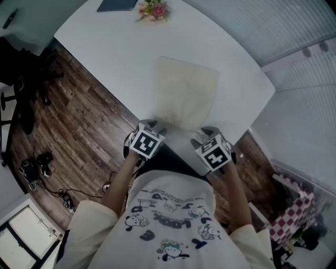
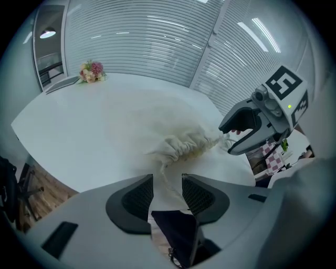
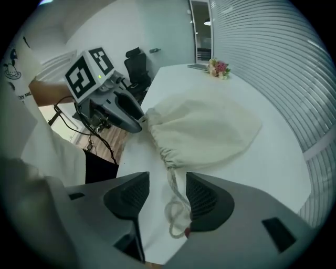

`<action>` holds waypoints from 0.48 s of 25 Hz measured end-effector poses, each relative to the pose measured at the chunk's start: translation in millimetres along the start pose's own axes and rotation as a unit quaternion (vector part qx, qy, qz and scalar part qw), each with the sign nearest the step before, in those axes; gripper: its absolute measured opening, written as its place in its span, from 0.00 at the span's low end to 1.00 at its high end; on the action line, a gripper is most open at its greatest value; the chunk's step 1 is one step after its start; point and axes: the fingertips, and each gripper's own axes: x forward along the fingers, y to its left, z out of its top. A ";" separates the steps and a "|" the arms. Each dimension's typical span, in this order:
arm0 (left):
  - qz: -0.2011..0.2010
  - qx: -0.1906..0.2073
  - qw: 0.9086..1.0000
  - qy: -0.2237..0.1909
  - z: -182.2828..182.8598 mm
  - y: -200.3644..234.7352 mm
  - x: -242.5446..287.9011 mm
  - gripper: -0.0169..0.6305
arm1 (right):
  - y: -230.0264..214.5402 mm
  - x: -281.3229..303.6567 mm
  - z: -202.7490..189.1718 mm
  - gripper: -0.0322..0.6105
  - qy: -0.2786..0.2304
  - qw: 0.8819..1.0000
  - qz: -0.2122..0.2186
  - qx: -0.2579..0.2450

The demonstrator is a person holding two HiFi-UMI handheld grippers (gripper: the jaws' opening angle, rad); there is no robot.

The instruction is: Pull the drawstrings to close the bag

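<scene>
Bag (image 1: 186, 92): cream cloth, lying flat on the white counter (image 1: 115, 47). Its mouth (image 2: 184, 144) is at the end nearest to the person and is gathered into small folds.

Left cord (image 2: 165, 171): comes out of the left corner of the bag's mouth and runs between the two jaws of the left tool.

Left tool (image 2: 167, 181): just beside the bag's mouth, at its left corner. The jaws stand apart, with a gap on each side of the cord, and they do not press it. The tool holds nothing.

Right cord (image 3: 171, 176): comes out of the right corner of the bag's mouth, passes between the jaws of the right tool and ends in a loose loop on the counter. A small red end shows at the loop.

Right tool (image 3: 168, 181): just beside the bag's mouth, at its right corner. The jaws are spread, the cord lies free in the gap, and nothing is gripped.

Both tools: at the near end of the bag, one at each corner of the mouth, pointing toward the bag.

Flowers (image 1: 153, 10): a small pink bunch on the counter, beyond the far end of the bag and well apart from it.
</scene>
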 end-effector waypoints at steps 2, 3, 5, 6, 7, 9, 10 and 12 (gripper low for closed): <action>-0.002 0.000 1.000 0.005 -3.3 0.7 1.1 0.35 | -0.3 7.6 -0.8 0.32 0.012 1.000 0.006 -0.011; -0.004 0.001 1.000 0.004 -3.3 0.8 1.7 0.34 | 0.4 10.0 -0.6 0.26 0.017 1.000 0.011 -0.013; -0.003 0.005 1.000 -0.002 -1.7 2.1 2.5 0.33 | 2.4 12.1 -0.7 0.19 0.025 0.999 0.016 -0.018; 0.000 0.004 1.000 -0.001 -1.9 3.3 2.3 0.32 | 2.9 11.7 -1.1 0.16 0.027 0.999 0.013 -0.021; 0.002 0.002 1.000 0.000 -2.5 4.6 2.0 0.29 | 3.5 10.7 -1.5 0.14 0.027 0.999 0.009 -0.023; 0.002 -0.003 1.000 -0.002 -2.4 6.1 2.8 0.25 | 6.0 8.2 -0.8 0.12 0.022 1.000 0.004 -0.023; 0.000 -0.005 1.000 -0.004 -1.7 6.5 3.3 0.21 | 7.3 7.2 0.2 0.12 0.018 1.000 0.002 -0.019; 0.002 -0.007 1.000 -0.006 -0.3 6.6 3.3 0.20 | 8.4 5.4 2.0 0.11 0.010 1.000 -0.002 -0.009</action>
